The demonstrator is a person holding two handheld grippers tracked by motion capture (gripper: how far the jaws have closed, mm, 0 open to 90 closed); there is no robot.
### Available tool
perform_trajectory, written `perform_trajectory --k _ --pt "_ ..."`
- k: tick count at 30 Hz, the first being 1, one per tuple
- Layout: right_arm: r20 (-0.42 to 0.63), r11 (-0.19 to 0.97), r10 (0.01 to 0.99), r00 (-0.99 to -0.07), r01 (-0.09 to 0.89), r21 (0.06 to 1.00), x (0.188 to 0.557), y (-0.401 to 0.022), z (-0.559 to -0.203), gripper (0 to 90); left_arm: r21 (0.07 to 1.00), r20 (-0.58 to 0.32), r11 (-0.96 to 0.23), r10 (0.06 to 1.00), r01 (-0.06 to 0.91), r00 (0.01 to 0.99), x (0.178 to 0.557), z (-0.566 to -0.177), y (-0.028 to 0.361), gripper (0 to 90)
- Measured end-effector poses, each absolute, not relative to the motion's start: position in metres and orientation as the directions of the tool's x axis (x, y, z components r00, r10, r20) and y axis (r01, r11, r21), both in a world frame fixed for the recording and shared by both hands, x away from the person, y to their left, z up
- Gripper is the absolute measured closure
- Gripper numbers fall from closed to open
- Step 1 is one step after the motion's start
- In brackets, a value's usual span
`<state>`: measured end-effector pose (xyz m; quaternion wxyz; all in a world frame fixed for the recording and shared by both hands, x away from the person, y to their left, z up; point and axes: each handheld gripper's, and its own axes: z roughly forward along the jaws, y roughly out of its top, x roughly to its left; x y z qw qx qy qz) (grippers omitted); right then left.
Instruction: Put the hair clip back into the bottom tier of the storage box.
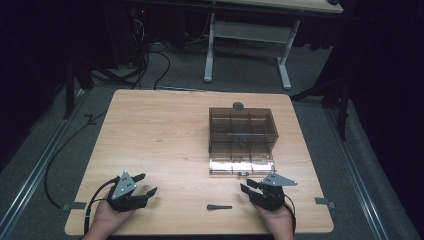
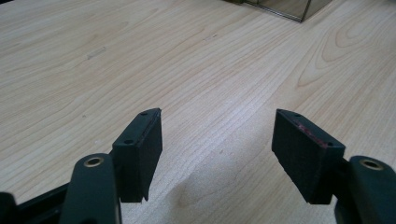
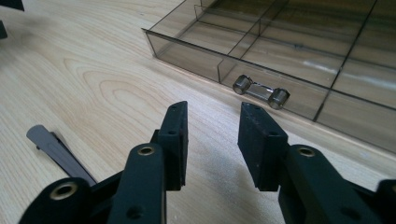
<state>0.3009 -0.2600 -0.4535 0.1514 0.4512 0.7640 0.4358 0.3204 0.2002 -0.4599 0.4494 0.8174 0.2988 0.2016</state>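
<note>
- The left claw (image 1: 146, 183) rests at the lower left of the high view, jaws spread wide over bare table (image 1: 160, 130), gripping nothing; it looks parked out of the way.
- The right claw (image 1: 249, 186) sits at the lower right, jaws parted and empty, pointing toward the drawer handle (image 3: 261, 91), probably lined up for a pull.
- The clear drawer box (image 1: 242, 134) stands right of centre, its bottom drawer (image 1: 241, 164) slid out.
- A small dark clip (image 1: 219, 207) lies at bottom centre, just beside the right claw.
</note>
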Motion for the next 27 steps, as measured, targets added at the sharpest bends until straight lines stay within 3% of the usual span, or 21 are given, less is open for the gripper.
perform_trajectory --k 27 --pt "0.145 0.238 0.83 -0.538 0.578 0.781 0.303 -0.2549 -0.4557 60.2 0.851 0.076 -0.434 0.659 0.296 0.749 0.3192 -0.46 0.1986 33.8"
